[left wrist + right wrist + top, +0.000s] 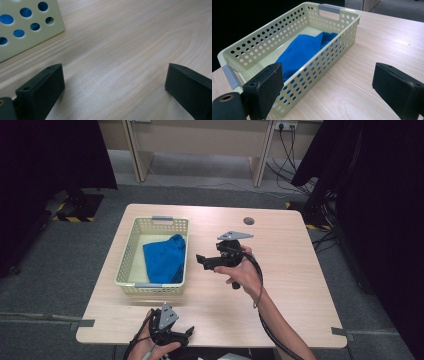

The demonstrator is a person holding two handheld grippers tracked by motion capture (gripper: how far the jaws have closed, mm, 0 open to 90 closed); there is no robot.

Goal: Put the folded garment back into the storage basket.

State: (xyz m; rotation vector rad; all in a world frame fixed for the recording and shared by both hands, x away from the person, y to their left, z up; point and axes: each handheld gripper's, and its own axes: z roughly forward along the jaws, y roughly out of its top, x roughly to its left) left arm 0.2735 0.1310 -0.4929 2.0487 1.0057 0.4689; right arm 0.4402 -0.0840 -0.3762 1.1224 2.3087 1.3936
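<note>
A pale yellow perforated basket (128, 251) (252, 40) stands on the left half of the wooden table (290, 270). A blue cloth (164, 257) (302, 50) lies crumpled inside it. My right gripper (202, 261) (327, 87) hovers just right of the basket, pointing toward it, open with nothing between its jaws. My left gripper (188, 331) (113, 82) rests low at the table's front edge, below the basket, open over bare wood. A corner of the basket (25, 27) shows at the upper left of the left gripper view.
A small grey round cap (248, 221) sits in the table near its far edge. Desk legs and cables stand behind the table on the grey floor. Black curtains hang at both sides.
</note>
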